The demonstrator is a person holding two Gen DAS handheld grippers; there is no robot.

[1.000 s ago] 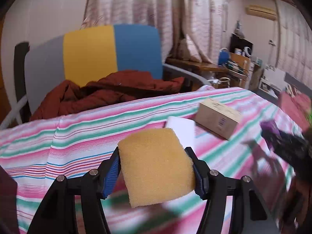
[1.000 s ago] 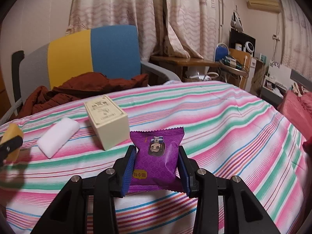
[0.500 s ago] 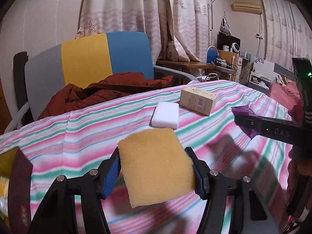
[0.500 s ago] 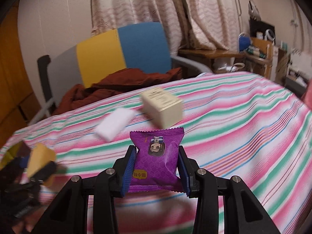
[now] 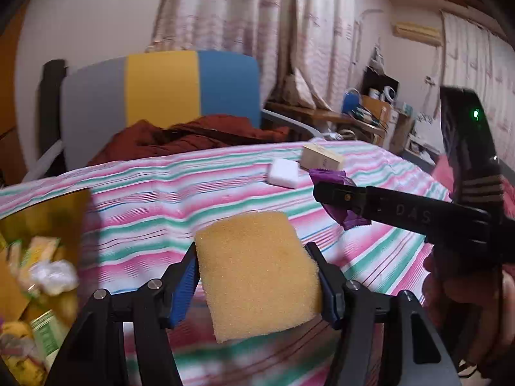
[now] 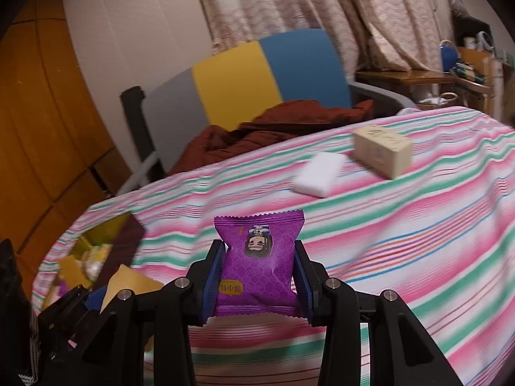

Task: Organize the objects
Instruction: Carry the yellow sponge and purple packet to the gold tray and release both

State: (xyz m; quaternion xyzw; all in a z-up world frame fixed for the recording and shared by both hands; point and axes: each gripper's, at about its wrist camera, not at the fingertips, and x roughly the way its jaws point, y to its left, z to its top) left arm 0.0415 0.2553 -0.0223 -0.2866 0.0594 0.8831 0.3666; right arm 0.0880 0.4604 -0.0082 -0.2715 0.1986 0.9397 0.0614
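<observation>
My left gripper (image 5: 256, 273) is shut on a yellow sponge (image 5: 257, 267), held above the striped tablecloth (image 5: 161, 199). My right gripper (image 6: 259, 263) is shut on a purple snack packet (image 6: 257, 257); it also shows at the right of the left wrist view (image 5: 334, 193). An open box (image 5: 35, 273) with packets inside sits at the table's left edge, just left of the sponge; it also shows in the right wrist view (image 6: 93, 251). A white block (image 6: 318, 173) and a beige carton (image 6: 383, 151) lie farther back on the table.
A chair (image 6: 244, 77) with grey, yellow and blue back holds a dark red jacket (image 6: 276, 128) behind the table. A wooden wardrobe (image 6: 35, 122) stands at the left. A cluttered desk (image 5: 363, 119) stands at the back right.
Both grippers have swung left with their loads. The open box has come into view at the left of both views. The white block and carton have shifted right and farther away.
</observation>
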